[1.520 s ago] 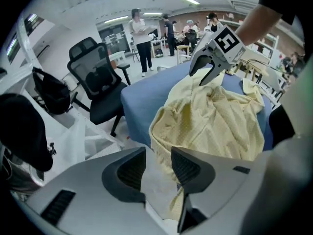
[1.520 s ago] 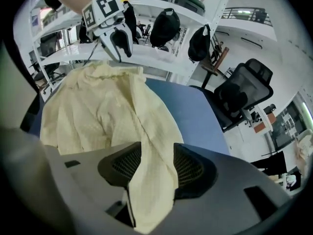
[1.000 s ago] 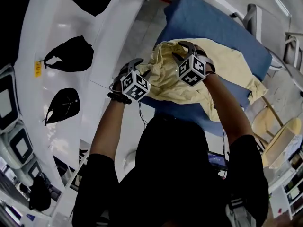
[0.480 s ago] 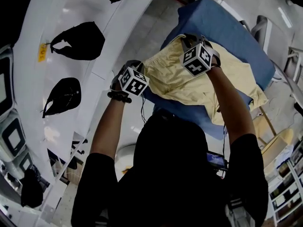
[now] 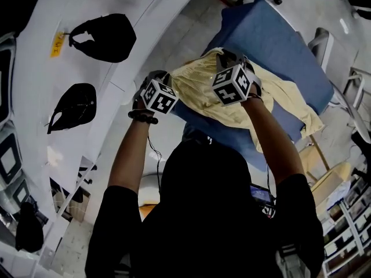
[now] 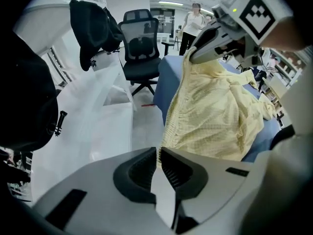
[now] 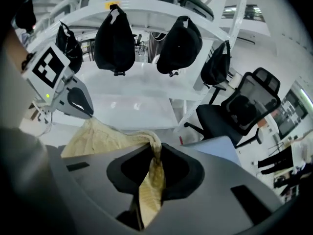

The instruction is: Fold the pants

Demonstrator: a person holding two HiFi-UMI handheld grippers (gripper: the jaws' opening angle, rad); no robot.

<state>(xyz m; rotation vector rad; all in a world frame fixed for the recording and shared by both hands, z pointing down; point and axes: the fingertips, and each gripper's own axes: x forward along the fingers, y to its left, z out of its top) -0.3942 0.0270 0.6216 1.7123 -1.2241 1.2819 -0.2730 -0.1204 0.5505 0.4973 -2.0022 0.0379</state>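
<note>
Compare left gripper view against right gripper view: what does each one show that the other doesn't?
Left gripper view only: the right gripper pinching the top edge of the yellow pants, with their main body hanging below it.
Right gripper view only: the left gripper gripping the far end of the fabric, and a full row of black bags under the white shelf.
Both: the pants stretched between the two grippers, a black office chair, and that view's own jaws, which have just been closing, shut on yellow fabric.

Head view steeply down; gripper views close, face-to-face, sharing pants (image 6: 210, 116).
</note>
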